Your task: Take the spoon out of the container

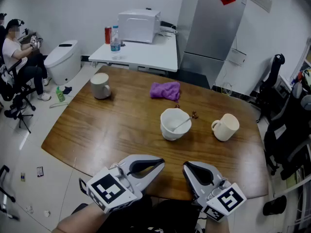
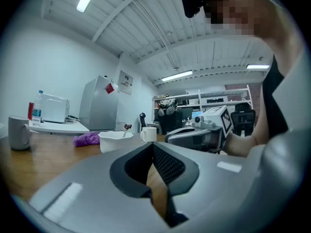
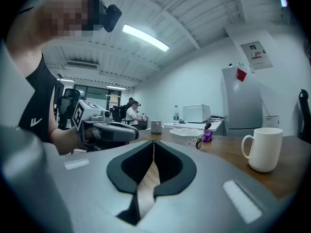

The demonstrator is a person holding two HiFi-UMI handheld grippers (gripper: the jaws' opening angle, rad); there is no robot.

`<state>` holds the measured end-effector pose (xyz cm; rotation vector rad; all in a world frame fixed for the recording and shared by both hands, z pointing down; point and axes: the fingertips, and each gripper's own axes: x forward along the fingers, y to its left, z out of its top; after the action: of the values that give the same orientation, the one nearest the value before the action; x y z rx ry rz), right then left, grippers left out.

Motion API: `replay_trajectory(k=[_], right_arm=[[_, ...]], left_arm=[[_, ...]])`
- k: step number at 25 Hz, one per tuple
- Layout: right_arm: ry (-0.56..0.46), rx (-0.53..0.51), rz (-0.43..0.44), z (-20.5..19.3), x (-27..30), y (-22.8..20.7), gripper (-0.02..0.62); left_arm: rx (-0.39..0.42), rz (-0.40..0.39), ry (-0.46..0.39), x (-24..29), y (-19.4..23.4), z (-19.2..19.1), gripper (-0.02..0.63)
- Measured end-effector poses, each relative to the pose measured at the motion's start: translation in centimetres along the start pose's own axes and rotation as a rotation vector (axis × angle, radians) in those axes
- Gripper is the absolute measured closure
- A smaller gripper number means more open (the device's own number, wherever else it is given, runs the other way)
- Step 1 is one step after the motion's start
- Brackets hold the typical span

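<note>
Right gripper (image 3: 154,141) is hovering low over the near edge of the wooden table (image 1: 116,130), its jaws pressed together tip to tip with nothing between them; left gripper (image 2: 152,144) is hanging just beside it, jaws likewise closed on each other and carrying nothing; both are pointing out across the wood toward the middle of the table; ahead of the pair the white container (image 1: 167,131), a bowl, is standing upright, closer to the right gripper's line than the left's; the spoon (image 1: 181,124) is lying inside it, handle leaning up toward the right side of the rim; neither gripper is touching bowl or spoon, both are staying apart from them; just to the right of the bowl a white mug (image 1: 226,127) is standing with its handle turning toward the bowl; two small brown bits (image 1: 194,114) are lying just beyond the bowl, too small to make out; farther back a crumpled purple cloth (image 1: 165,90) is resting on the wood; out at the far left a second mug (image 1: 100,86) is standing alone; beyond the table a white side table (image 1: 146,55) is carrying a microwave (image 1: 138,25), a water bottle (image 1: 115,39) and a red can (image 1: 108,34); a grey refrigerator (image 1: 214,23) is standing to its right; a person (image 1: 17,52) is sitting at the far left of the room.
</note>
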<state>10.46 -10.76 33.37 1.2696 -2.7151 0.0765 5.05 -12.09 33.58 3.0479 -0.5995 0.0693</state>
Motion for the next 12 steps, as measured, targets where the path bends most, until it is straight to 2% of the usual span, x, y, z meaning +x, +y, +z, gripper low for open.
replay_trajectory(k=[5, 12], right_arm=[[0.052, -0.078, -0.05, 0.3, 1.4, -2.2, 0.571], [0.145, -0.275, -0.199, 1.8, 3.0, -8.0, 0.553]], left_arm=[[-0.015, -0.01, 0.002, 0.3, 1.0, 0.8, 0.594], [-0.023, -0.034, -0.001, 0.8, 1.4, 1.1, 0.594]])
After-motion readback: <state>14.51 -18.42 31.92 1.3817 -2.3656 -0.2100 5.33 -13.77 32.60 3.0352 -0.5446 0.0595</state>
